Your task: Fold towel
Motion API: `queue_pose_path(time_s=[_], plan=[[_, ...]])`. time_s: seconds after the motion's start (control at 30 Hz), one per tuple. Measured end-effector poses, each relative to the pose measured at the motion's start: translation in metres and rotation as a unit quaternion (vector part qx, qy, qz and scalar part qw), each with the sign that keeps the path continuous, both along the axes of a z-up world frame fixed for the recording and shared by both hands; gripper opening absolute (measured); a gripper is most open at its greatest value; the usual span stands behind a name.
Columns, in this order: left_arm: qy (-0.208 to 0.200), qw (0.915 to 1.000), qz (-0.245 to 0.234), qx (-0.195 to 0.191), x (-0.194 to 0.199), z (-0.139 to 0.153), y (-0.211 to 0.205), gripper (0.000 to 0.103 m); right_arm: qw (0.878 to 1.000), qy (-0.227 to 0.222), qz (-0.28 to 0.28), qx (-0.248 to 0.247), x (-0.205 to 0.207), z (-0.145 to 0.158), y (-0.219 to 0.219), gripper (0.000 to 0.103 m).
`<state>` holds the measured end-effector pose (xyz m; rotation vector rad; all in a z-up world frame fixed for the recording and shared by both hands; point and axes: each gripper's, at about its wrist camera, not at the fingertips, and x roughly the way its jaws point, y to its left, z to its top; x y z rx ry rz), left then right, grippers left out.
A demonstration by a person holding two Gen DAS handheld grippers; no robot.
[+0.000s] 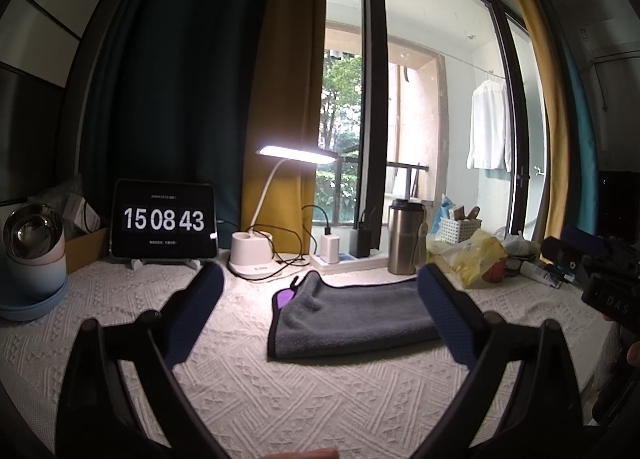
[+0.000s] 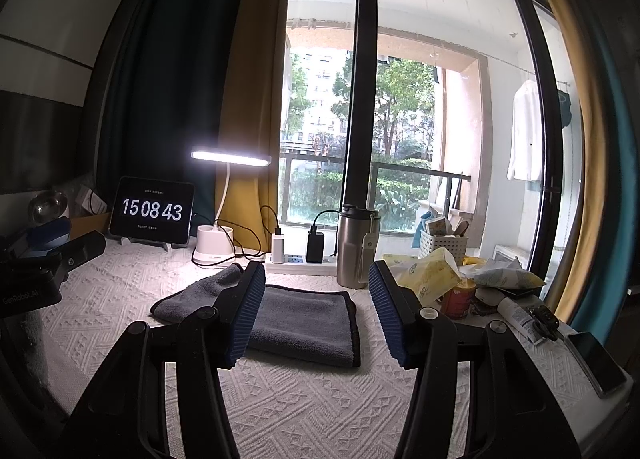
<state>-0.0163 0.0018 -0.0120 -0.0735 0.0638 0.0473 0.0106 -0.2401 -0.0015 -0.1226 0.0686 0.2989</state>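
A grey towel (image 1: 352, 315) with a dark hem and a purple tag lies folded on the white textured tablecloth (image 1: 280, 391). In the right wrist view the towel (image 2: 304, 323) shows a folded block with a loose flap spread to its left. My left gripper (image 1: 320, 279) is open and empty, above the cloth just in front of the towel. My right gripper (image 2: 316, 275) is open and empty, held over the towel's near side. The right gripper's body shows at the right edge of the left wrist view (image 1: 592, 271).
Along the back stand a tablet clock (image 1: 164, 219), a lit desk lamp (image 1: 260, 255), a power strip with chargers (image 1: 344, 255) and a steel tumbler (image 1: 404, 237). Bowls (image 1: 32, 259) are at left. Tissue packs, a can (image 2: 458, 299) and a phone (image 2: 596, 363) clutter the right.
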Motion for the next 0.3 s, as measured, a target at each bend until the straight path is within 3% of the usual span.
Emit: queue_pose_path(time_s=[0.3], plan=[[0.002,1.0000,-0.004,-0.001,0.0006,0.0005,-0.0031,0.098,1.000,0.002,0.001,0.001,0.0003,-0.0007,0.0005,0.057]])
